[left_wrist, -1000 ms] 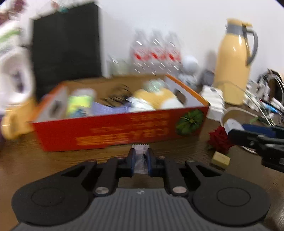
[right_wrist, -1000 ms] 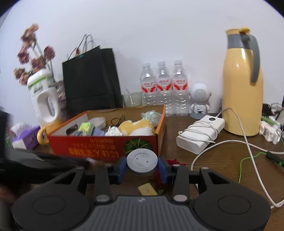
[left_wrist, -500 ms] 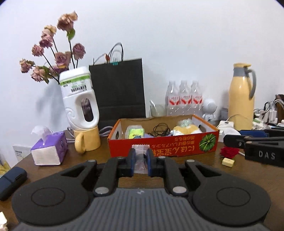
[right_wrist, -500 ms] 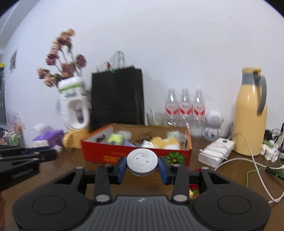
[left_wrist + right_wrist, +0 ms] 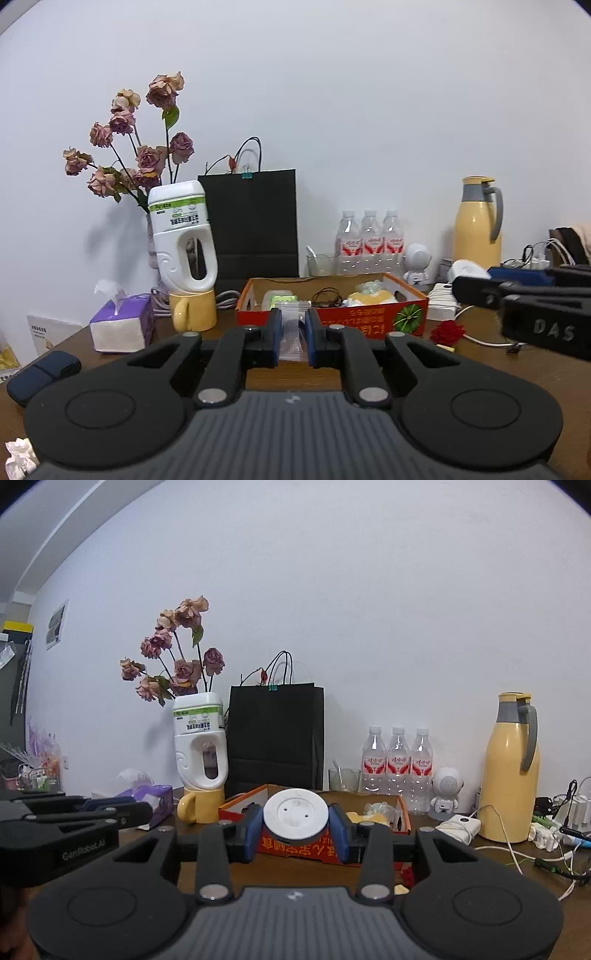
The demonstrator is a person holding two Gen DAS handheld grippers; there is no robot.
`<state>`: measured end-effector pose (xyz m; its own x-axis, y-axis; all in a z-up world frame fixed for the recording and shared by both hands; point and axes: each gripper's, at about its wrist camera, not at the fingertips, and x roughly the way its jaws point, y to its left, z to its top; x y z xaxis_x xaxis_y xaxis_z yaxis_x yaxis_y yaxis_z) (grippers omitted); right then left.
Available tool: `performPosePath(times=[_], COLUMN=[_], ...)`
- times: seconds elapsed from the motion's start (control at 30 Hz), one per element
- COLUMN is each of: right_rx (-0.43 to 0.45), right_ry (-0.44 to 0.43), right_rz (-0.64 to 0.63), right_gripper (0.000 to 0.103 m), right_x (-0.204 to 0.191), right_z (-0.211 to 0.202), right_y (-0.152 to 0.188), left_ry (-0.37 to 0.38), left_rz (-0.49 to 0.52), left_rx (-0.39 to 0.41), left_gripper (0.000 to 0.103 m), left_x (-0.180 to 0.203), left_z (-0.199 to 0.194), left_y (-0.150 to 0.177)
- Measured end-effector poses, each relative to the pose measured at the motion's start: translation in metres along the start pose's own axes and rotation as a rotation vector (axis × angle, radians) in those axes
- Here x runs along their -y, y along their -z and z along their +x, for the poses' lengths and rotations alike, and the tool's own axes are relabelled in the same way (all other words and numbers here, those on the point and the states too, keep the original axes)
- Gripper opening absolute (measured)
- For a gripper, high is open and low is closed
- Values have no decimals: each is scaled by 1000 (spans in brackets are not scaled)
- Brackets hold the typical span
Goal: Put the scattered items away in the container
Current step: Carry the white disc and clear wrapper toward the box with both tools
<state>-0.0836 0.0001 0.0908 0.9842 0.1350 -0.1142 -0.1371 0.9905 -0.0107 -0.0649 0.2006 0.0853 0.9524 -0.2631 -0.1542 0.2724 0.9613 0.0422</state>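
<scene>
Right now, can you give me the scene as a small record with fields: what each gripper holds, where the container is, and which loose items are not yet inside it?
left gripper: jaws shut on a small clear plastic zip bag
right gripper: jaws shut on a round white plastic disc
container: red-orange cardboard box, open top, on the brown wooden table, ahead of both grippers
in box: black cable, yellow and green items
loose on table: red artificial rose, right of box; crumpled white paper, near left

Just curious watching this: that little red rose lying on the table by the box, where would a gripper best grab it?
Probably from above, fingers closing across the sides of the red rose, since it looks like a low, rounded bloom with no visible stem, resting on the table beside the red box.
</scene>
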Motion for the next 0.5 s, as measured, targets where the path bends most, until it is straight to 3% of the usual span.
performPosePath(times=[0.23,0.5], right_rx=[-64,-134], right_ry=[1,-46], right_rz=[53,129], right_gripper=[38,38], right_x=[12,44], right_z=[31,128], right_y=[0,-29], left_ry=[48,27], left_rz=[-10,-45], left_rx=[-37,-103], left_gripper=[14,14], left_x=[0,-27], left_z=[32,138], left_y=[-3,-45])
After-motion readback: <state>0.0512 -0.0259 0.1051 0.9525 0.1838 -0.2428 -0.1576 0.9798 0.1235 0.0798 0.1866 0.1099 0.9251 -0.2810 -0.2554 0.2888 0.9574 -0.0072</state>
